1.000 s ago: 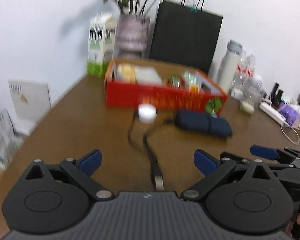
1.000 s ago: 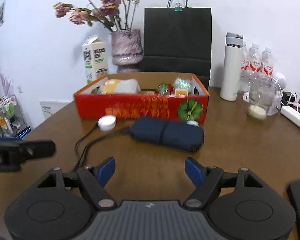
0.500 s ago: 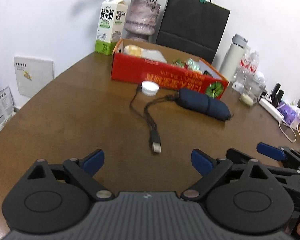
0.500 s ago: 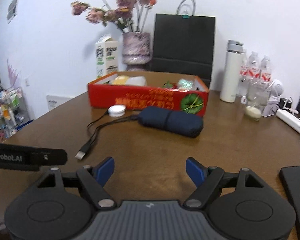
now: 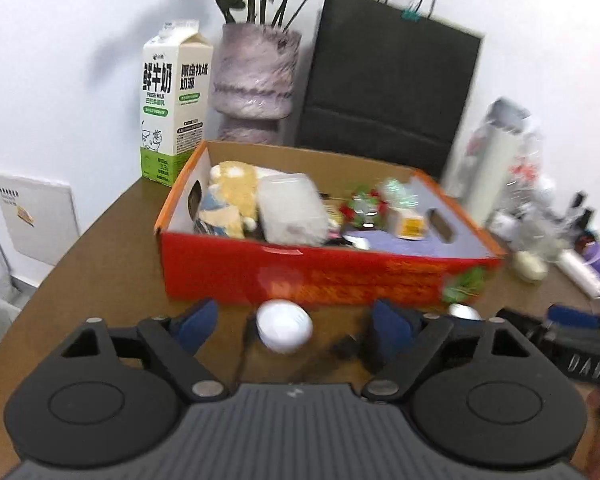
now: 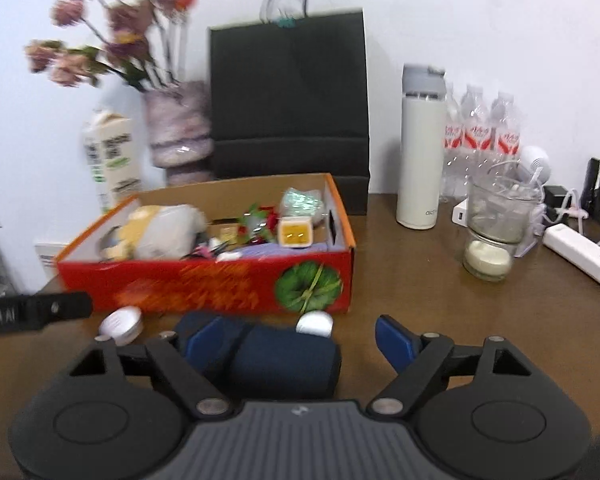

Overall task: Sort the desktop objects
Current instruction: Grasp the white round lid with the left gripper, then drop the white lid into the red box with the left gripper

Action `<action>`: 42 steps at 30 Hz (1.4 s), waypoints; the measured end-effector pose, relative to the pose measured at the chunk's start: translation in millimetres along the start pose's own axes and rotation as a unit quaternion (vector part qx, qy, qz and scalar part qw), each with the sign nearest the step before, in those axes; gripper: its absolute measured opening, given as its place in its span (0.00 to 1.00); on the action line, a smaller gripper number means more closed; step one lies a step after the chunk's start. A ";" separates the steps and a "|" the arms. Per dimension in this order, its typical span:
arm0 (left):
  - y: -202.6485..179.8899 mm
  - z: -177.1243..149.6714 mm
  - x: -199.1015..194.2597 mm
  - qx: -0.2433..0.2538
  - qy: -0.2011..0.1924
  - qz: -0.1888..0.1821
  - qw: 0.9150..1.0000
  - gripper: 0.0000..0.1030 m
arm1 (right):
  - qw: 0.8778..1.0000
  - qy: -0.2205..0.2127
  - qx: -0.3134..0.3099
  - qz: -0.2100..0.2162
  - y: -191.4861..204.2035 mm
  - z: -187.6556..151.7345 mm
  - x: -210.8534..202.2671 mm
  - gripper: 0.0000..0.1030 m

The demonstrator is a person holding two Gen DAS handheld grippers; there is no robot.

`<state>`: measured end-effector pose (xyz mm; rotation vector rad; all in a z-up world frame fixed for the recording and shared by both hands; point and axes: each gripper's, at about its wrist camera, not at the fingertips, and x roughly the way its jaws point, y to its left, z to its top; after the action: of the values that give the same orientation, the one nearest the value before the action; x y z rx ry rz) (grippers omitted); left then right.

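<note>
Fingers (image 5: 196,326) of left gripper (image 5: 296,326) closing around white puck (image 5: 285,325), untouched; milk carton (image 5: 174,100) reads "FRESH MILK".

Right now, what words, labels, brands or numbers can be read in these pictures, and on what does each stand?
"鲜牛奶" and "FRESH MILK": milk carton, left wrist view.
"限定牧场奶源": same carton's side panel.
"Robot AI", partly cut off: bar of the left gripper, right wrist view.
Too blurred to read: print on the red box, water bottle labels, small logo on the white flask.
</note>
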<state>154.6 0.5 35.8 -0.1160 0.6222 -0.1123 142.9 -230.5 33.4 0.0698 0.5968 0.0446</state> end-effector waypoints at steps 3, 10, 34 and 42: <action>-2.4 0.4 36.3 0.008 0.027 0.023 0.999 0.71 | 0.999 0.039 0.019 -0.019 -9.6 9.4 42.0 0.61; 2.7 -14.8 56.8 0.026 0.024 0.022 0.999 0.67 | 0.996 0.079 0.008 -0.043 -8.9 4.0 83.5 0.53; 9.5 40.6 -21.2 -0.029 -0.080 -0.090 0.992 0.45 | 0.994 -0.106 0.001 0.034 -5.1 57.3 -23.0 0.26; -10.1 113.4 24.3 -0.036 -0.038 -0.103 0.993 0.48 | 0.997 -0.014 -0.009 0.070 7.8 109.6 46.7 0.27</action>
<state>240.0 -4.5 114.7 -0.2525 0.5380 -0.2842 243.1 -225.7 98.3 0.0948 0.5619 0.1845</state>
